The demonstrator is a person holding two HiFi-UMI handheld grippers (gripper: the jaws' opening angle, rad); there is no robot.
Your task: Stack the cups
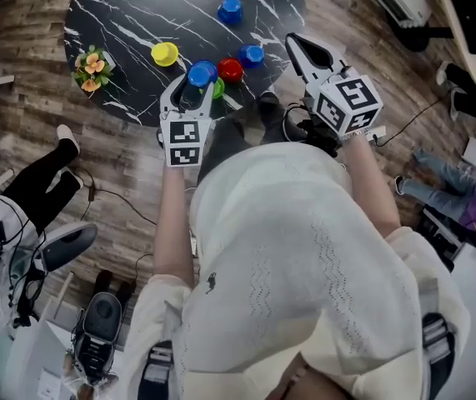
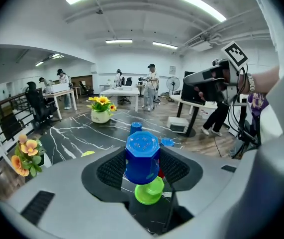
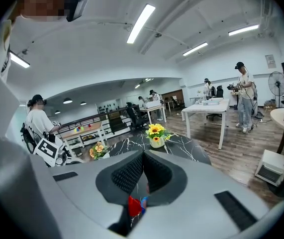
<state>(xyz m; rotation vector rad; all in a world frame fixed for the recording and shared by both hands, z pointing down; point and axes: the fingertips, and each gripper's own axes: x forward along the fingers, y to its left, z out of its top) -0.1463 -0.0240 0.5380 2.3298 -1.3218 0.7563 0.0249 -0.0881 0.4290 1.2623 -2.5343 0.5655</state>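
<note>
Open-plan office with strip lights overhead, white desks (image 2: 119, 91) and standing people at the back. The wood-plank floor (image 1: 29, 32) surrounds a round black marble-pattern counter (image 1: 137, 7) with white veining. Its near edge lies just ahead of both grippers, and the middle-left of its top offers open room. The left gripper (image 1: 194, 86) reaches over the near edge, slanted downward. Its jaws stand wide and clamp an inverted dark blue plastic cup (image 2: 142, 158), pads pressing both flanks. The right gripper (image 1: 294, 42) sits at the counter's right-hand rim, jaws pressed together with nothing between them. The held cup hangs directly over an inverted lime-green plastic cup (image 2: 149, 190) standing on the counter near its front edge; contact between the two cannot be told. An inverted red plastic cup (image 1: 230, 69) stands just right of the held one. A second blue cup (image 1: 251, 54) stands just beyond the red, near the right gripper's tips. A yellow plastic cup (image 1: 164, 53) stands apart to the left, and a third blue cup (image 1: 231, 9) well apart toward the far side. A small pot of orange flowers (image 1: 92, 69) sits at the left rim and a white pot of sunflowers (image 2: 101, 114) at the far rim.
</note>
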